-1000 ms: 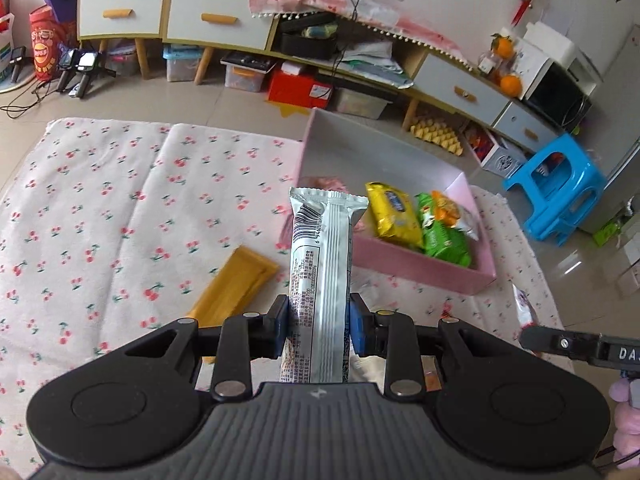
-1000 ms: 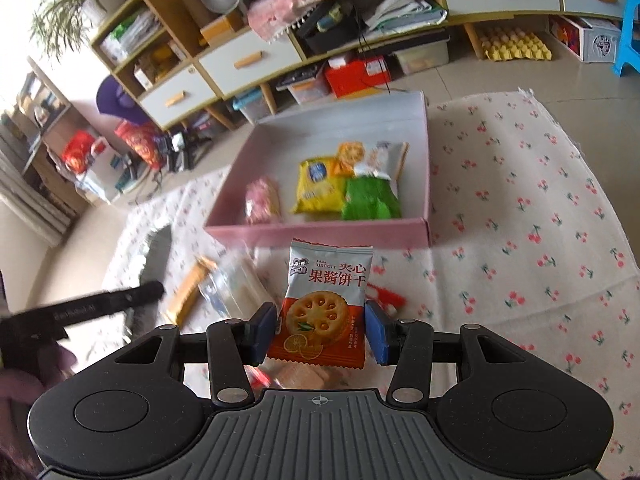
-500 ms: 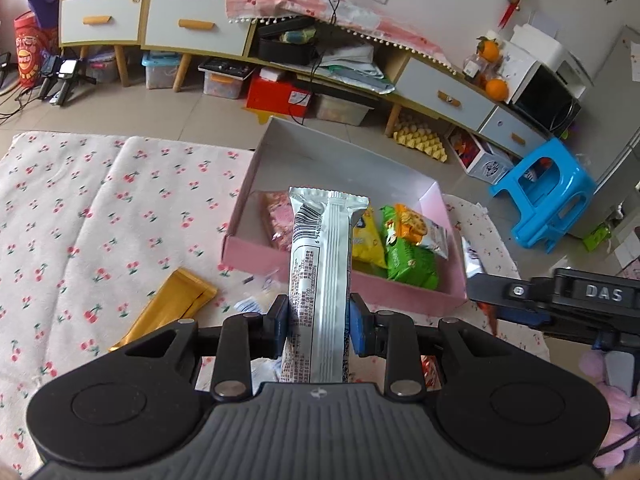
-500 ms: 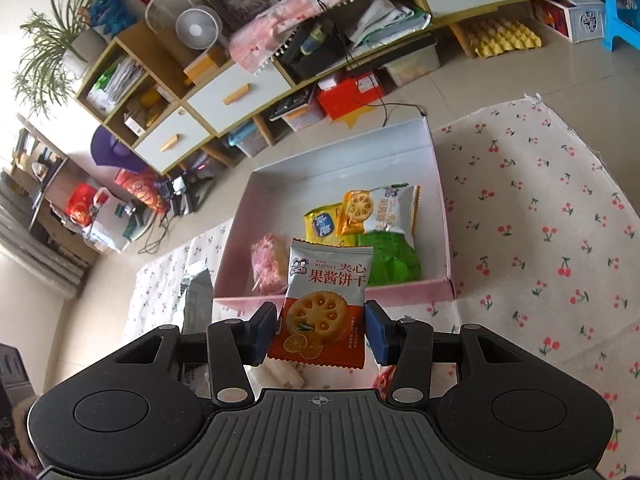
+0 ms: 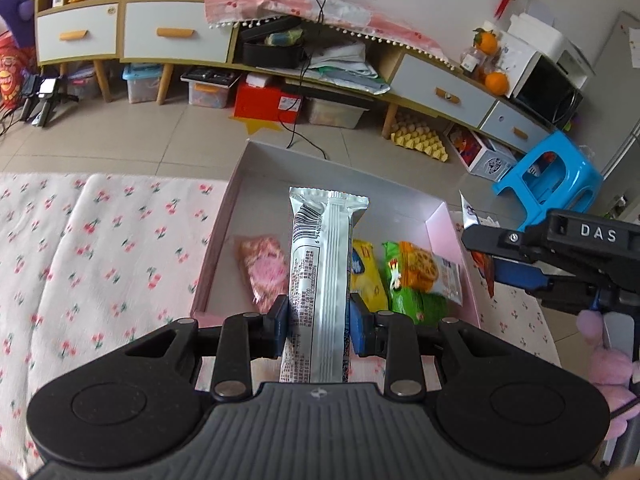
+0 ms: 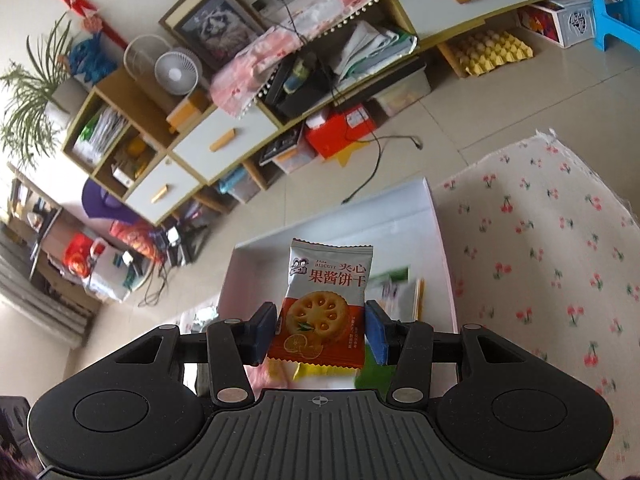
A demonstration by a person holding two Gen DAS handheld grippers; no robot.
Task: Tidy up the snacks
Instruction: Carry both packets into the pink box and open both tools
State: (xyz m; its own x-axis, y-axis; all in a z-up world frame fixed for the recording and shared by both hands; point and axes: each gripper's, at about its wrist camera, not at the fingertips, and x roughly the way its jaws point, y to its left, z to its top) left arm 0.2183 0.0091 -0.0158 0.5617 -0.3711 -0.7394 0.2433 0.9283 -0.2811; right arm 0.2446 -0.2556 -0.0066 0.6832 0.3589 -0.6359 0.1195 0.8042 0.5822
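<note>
A cherry-printed white cloth (image 5: 100,248) is spread under a shallow pink cardboard box (image 5: 218,240), in which a pink packet (image 5: 260,272), a yellow packet (image 5: 366,276) and a green packet (image 5: 420,300) are seen lying. A long silver foil snack bar (image 5: 320,280) is clamped upright over the box's near edge by the left gripper (image 5: 319,322). A small orange-and-white jam biscuit packet (image 6: 326,304) is pinched above the box by the right gripper (image 6: 320,328).

The left wrist view looks forward and down from above the near edge of the pink box (image 5: 448,224), close over it, facing the long cabinet (image 5: 440,92) by the wall. The right wrist view is tilted, hanging nearer above the same box (image 6: 436,216). Both share the box, the cherry-print cloth (image 5: 100,240) and the cabinet.
</note>
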